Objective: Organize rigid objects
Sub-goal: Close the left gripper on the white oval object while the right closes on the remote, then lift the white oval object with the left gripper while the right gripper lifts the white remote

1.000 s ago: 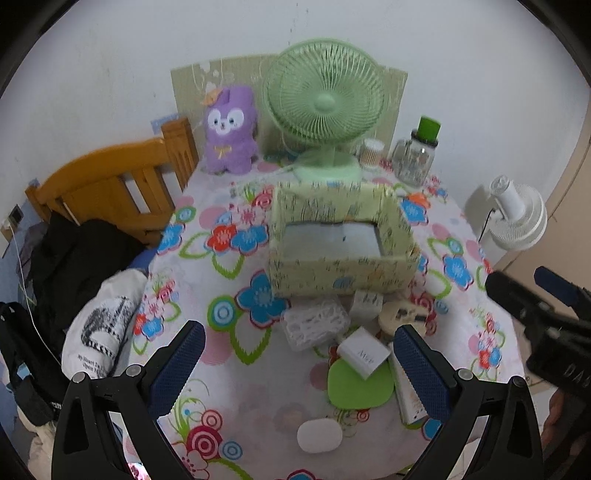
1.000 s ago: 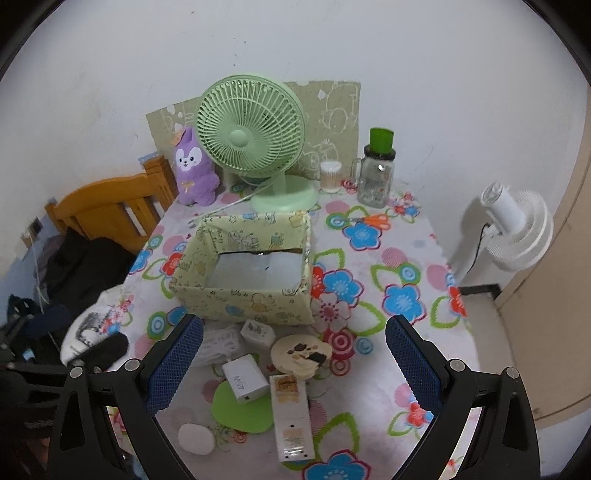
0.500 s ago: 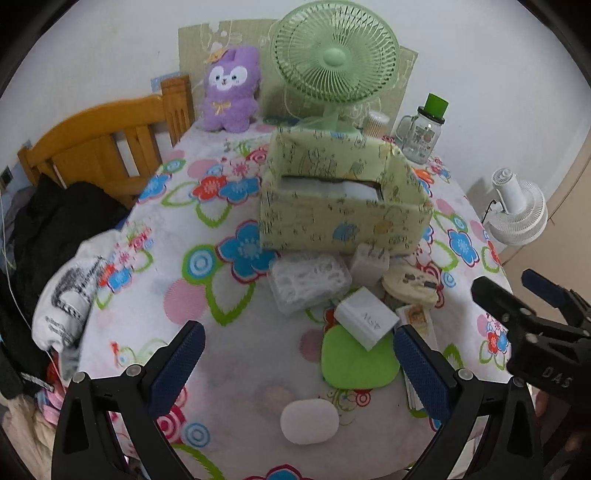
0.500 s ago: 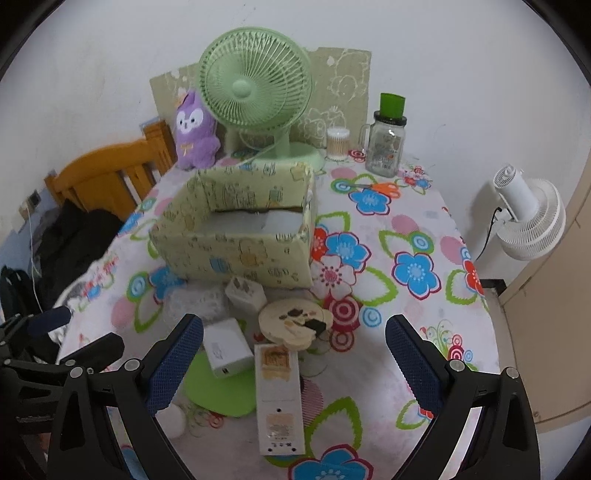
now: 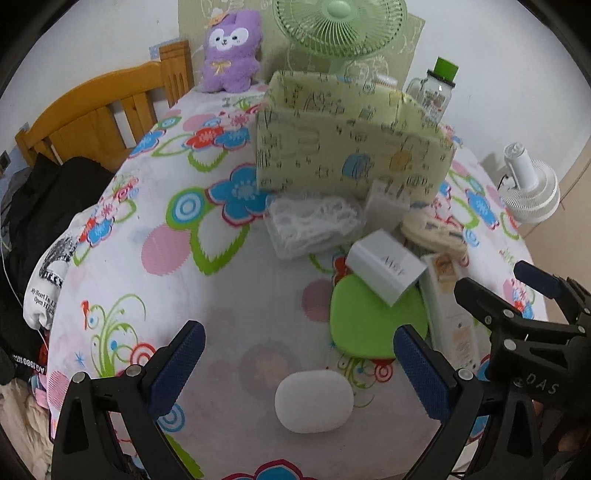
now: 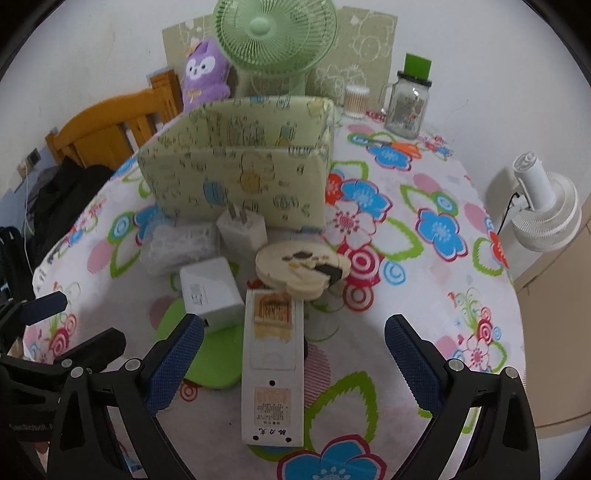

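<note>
A pale green patterned box [image 5: 351, 151] [image 6: 236, 181] stands on the floral table. In front of it lie a clear plastic case [image 5: 314, 225], a white plug charger [image 6: 242, 229], a white cube charger [image 5: 386, 267] [image 6: 210, 291], a green flat pad [image 5: 369, 325], a round cream case [image 6: 303, 267], a long white box [image 6: 271, 365] and a white oval case [image 5: 314, 400]. My left gripper [image 5: 299, 373] is open, low over the oval case. My right gripper [image 6: 293, 365] is open, straddling the long white box.
A green desk fan [image 6: 275, 33], a purple plush toy [image 5: 231, 55], a glass jar with a green lid [image 6: 408, 103] and a cotton swab tub [image 6: 356, 101] stand at the table's back. A wooden chair [image 5: 96, 114] with dark clothes is left. A white fan [image 6: 546, 214] is right.
Both grippers have moved down and forward toward the items in front of the box. Both stay open and empty.
</note>
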